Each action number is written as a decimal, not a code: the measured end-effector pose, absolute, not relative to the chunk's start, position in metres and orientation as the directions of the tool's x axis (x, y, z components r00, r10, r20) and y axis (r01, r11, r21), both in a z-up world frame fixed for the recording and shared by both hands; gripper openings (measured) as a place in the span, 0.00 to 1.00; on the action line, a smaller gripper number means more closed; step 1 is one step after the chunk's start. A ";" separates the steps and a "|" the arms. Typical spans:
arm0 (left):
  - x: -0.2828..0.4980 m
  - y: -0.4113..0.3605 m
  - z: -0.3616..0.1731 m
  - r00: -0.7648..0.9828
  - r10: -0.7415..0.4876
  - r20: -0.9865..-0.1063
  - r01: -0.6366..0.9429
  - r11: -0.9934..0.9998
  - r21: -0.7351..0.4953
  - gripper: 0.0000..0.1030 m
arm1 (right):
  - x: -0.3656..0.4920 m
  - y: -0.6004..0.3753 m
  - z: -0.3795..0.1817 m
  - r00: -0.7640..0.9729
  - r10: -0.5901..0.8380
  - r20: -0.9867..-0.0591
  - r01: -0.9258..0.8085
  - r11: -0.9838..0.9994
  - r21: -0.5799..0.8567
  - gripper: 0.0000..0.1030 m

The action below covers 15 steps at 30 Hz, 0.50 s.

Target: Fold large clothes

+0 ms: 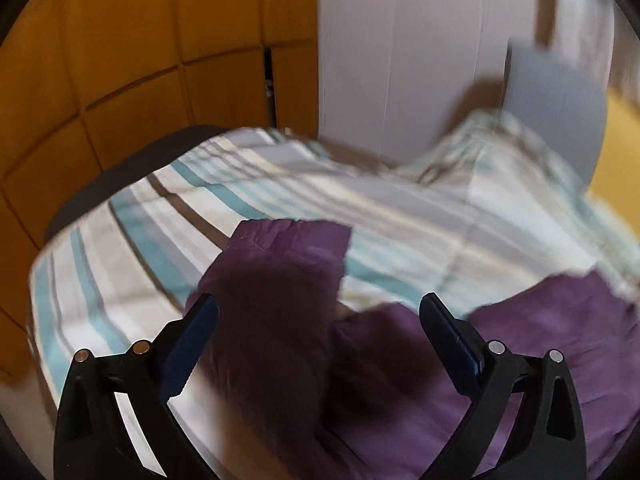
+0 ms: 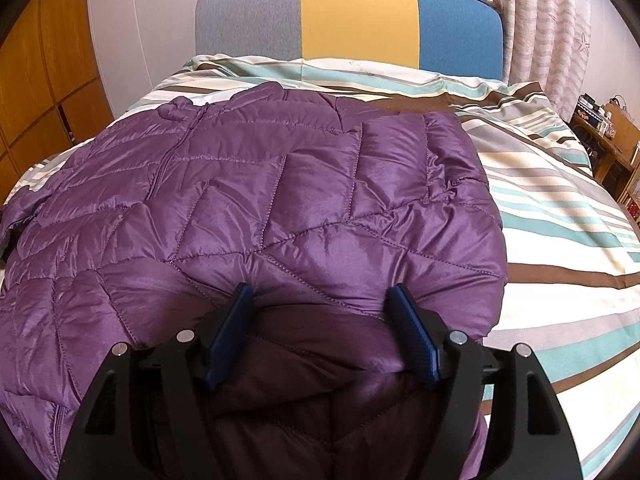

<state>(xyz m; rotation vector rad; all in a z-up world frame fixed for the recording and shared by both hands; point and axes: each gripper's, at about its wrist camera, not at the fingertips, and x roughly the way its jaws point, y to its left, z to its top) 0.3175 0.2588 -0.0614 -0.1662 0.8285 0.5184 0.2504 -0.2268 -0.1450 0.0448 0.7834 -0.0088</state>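
Two hand-held grippers: my left hand-held gripper (image 1: 319, 312) is spread wide, released, above the purple jacket (image 2: 260, 200); my right hand-held gripper (image 2: 320, 300) grasps its hem at 6 o'clock on the bed (image 2: 560, 216).

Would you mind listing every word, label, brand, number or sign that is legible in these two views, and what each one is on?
None can be read.
The purple quilted jacket shows no label or brand.
The striped bed cover and the headboard carry only colours.
The small items on the wooden shelf at the right edge are too small to read.
The left wrist view is blurred.
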 end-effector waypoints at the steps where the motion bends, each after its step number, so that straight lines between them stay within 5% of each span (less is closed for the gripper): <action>1: 0.324 0.260 -0.068 0.542 0.375 -0.752 -0.494 0.866 0.077 0.97 | 0.250 -0.227 -0.145 0.709 0.009 -0.705 0.025 0.999 0.038 0.70; 3: 0.336 0.268 -0.089 0.489 0.380 -0.785 -0.480 0.869 0.121 0.92 | 0.251 -0.227 -0.146 0.709 0.012 -0.706 0.024 0.999 0.042 0.70; 5: 0.341 0.271 -0.102 0.438 0.417 -0.796 -0.486 0.855 0.181 0.73 | 0.251 -0.227 -0.146 0.708 0.015 -0.706 0.024 0.999 0.044 0.70; 6: 0.340 0.274 -0.108 0.416 0.436 -0.798 -0.488 0.848 0.209 0.50 | 0.252 -0.227 -0.146 0.708 0.016 -0.706 0.023 0.999 0.046 0.70; 7: 0.337 0.280 -0.111 0.408 0.446 -0.797 -0.507 0.836 0.209 0.39 | 0.252 -0.227 -0.146 0.708 0.017 -0.706 0.023 0.999 0.048 0.70; 10: 0.315 0.298 -0.104 0.472 0.409 -0.781 -0.582 0.810 0.072 0.17 | 0.252 -0.228 -0.147 0.708 0.023 -0.706 0.023 0.998 0.055 0.70; 15: 0.273 0.301 -0.076 0.624 0.388 -0.679 -0.610 0.784 -0.113 0.11 | 0.253 -0.229 -0.147 0.709 0.027 -0.705 0.023 0.998 0.061 0.70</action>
